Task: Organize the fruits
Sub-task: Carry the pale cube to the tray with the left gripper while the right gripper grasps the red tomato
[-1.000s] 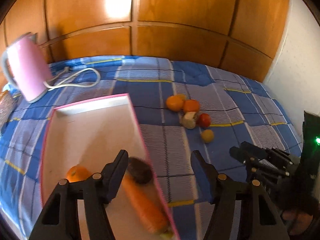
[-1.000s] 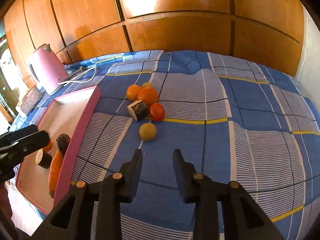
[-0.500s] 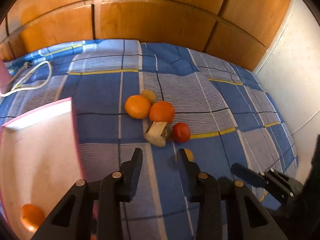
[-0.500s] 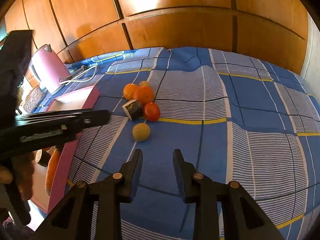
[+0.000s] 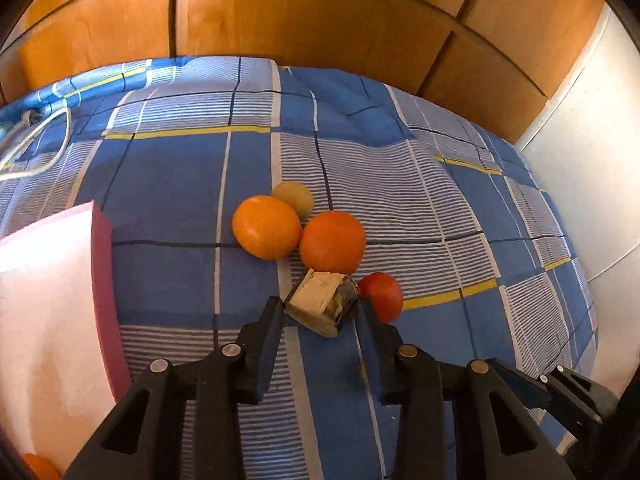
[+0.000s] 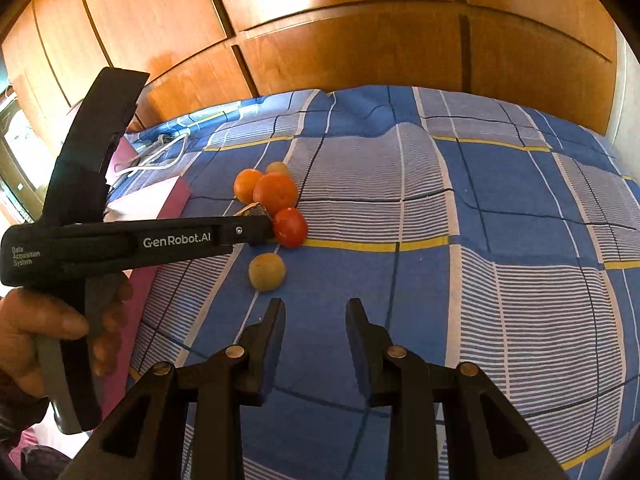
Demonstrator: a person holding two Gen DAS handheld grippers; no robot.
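The left gripper (image 5: pixel 320 310) reaches low and level over the bed (image 5: pixel 168 184), its jaws spread on either side of a blocky, cut-faced brown chunk (image 5: pixel 322 304), not visibly pinching it. Just beyond the jaws sit two smooth round oranges (image 5: pixel 266 227), a glossy red tomato (image 5: pixel 382 294) and a dull yellow ball-shaped fruit (image 5: pixel 294 198). The pink-rimmed box (image 5: pixel 102 288) lies to their left. The right gripper (image 6: pixel 316 312) hovers with jaws spread, another yellow fruit (image 6: pixel 267 271) just ahead.
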